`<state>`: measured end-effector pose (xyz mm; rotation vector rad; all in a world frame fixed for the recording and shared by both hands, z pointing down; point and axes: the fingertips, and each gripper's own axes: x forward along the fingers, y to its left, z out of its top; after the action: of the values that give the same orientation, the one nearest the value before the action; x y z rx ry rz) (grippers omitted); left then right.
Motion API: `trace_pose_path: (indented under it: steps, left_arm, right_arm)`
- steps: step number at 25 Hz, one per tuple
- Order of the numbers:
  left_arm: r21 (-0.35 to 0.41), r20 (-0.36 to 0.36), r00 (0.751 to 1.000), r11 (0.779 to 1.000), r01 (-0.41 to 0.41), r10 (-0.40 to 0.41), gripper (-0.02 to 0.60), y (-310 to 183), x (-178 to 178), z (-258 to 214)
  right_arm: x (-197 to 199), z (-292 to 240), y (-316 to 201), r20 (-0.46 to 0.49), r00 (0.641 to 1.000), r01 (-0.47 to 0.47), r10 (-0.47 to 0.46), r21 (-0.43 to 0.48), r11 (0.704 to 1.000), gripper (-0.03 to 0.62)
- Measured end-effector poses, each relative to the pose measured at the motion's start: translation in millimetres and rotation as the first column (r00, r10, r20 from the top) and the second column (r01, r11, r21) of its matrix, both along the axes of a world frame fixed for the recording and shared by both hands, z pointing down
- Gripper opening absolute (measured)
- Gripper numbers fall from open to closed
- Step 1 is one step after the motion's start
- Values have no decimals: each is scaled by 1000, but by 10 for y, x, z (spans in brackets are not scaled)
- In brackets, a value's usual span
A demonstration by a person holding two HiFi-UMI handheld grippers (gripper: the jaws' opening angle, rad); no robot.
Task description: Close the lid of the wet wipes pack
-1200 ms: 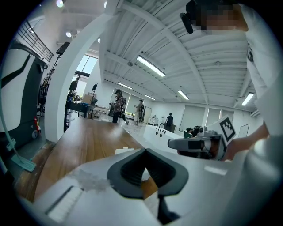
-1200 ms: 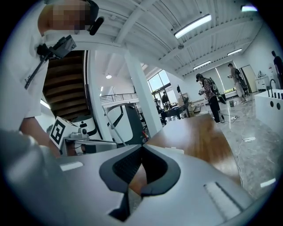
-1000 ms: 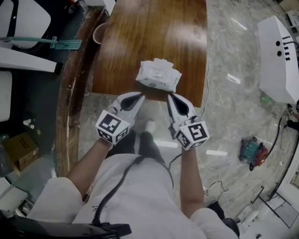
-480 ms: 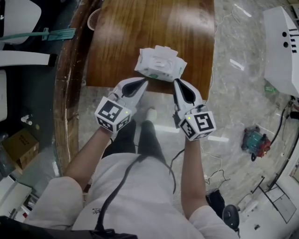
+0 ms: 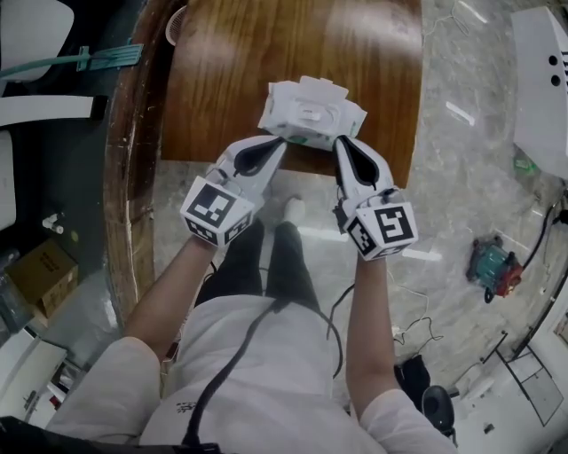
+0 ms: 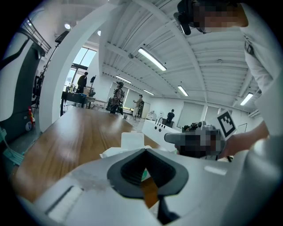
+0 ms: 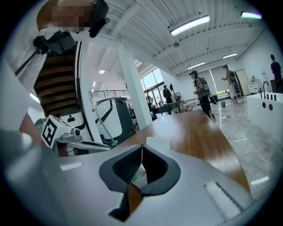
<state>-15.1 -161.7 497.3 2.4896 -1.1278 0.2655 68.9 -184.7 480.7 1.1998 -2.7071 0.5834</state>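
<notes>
Wet wipes pack (image 5: 288,120) sits on the wooden surface (image 5: 266,53), right at its near edge, a bit skewed to that edge. White soft pack with some green print on the near side. Lid (image 5: 312,87) is not closed: the flap stands up at the far side of the pack. In both gripper views it shows as a white upright rectangle behind the jaw tips. Small rectangular opening in the middle of the top; can't tell if a wipe sticks out.

Other containers:
- round container (image 5: 176,25) at the far-left corner of the surface, cut off by the frame, contents not readable
- cardboard box (image 5: 35,277) on the floor to the left, contents not readable

Left gripper (image 5: 283,140): jaws pressed together, tips meeting, nothing pinched. Its tip is at the pack's near-left corner; contact can't be confirmed.

Right gripper (image 5: 339,140): jaws pressed together too, nothing between them. Its tip is at the pack's near-right corner; contact unclear there as well.

The pack lies just ahead of the two tips, and both grippers point at it from the person's side.
</notes>
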Motion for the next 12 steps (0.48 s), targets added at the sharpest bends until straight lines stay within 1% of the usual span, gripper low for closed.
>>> trace_pose_path:
  steps: [5,12]
  left_arm:
    - [1,9,1000,1000,7,-7,3,-87,-25,78]
    - [2,16,1000,1000,9,-9,5,-244,-17,136]
  right_arm:
    - [-14,35,-140,3,1000,-5,5,13,1000,14]
    - [9,133,-342,-54,999,-1,3,27,1000,83]
